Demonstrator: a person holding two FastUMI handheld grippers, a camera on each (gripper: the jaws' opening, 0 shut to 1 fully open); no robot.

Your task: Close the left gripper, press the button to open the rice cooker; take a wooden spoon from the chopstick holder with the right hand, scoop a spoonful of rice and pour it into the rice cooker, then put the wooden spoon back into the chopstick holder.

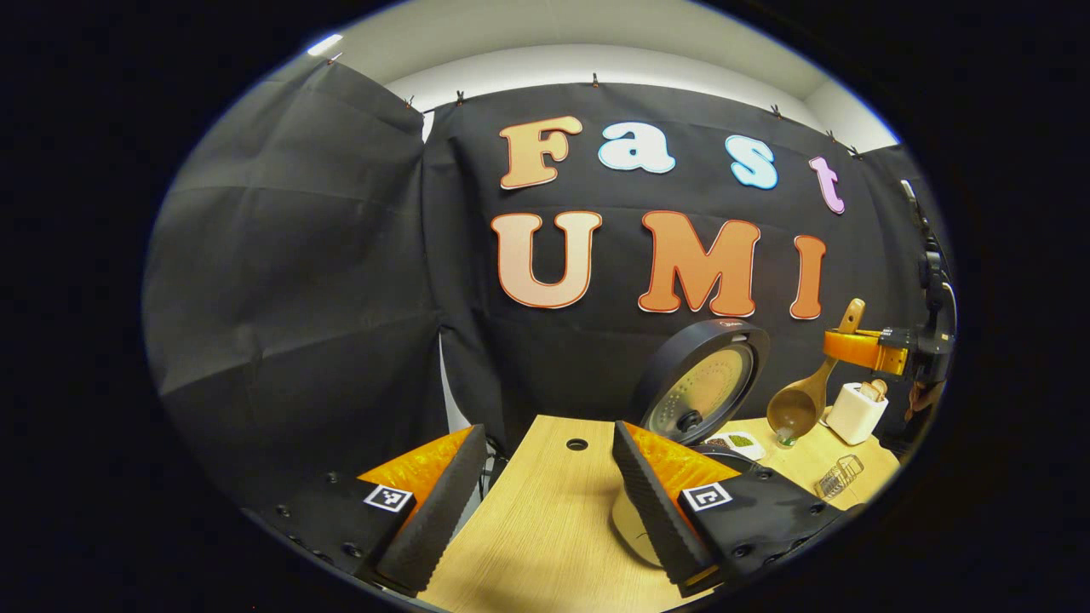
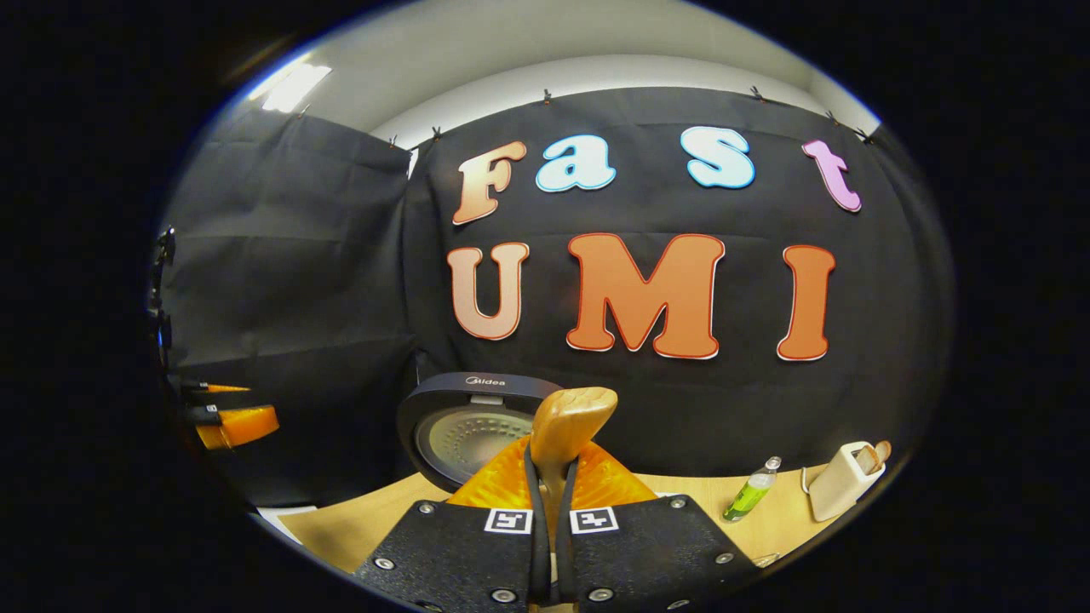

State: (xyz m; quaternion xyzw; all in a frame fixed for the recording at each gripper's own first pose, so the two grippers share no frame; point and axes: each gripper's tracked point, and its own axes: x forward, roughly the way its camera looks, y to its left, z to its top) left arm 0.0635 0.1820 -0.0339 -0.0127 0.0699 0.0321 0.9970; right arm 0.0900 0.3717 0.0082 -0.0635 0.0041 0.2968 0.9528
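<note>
Right gripper (image 2: 552,502) is clamped on the wooden spoon (image 2: 569,421): both fingers press the handle, whose end pokes up between them. In the left gripper view the spoon (image 1: 805,396) hangs bowl-down, well above the worktop (image 1: 545,528) toward its far right corner. Gripping near the top of the handle keeps the bowl clear for scooping, I'd say. Can't tell whether there's rice in the bowl.

Left gripper (image 1: 549,502) is wide open, holding nothing, parked over the worktop's near edge. Probably just keeping out of the way.

Rice cooker (image 1: 698,387) sits mid-worktop with its lid up, so the button step looks done and the pot is ready for the pour.

White chopstick holder (image 1: 856,413) stands at the far right corner, just beyond the spoon, with something wooden sticking out of it.

Count: one cooker, one spoon in hand, one holder, one small green bottle (image 2: 749,489) beside the holder, one wire rack (image 1: 839,477) near the right edge, one flat dish of grains (image 1: 737,443) beside the cooker, likely the rice source.
</note>
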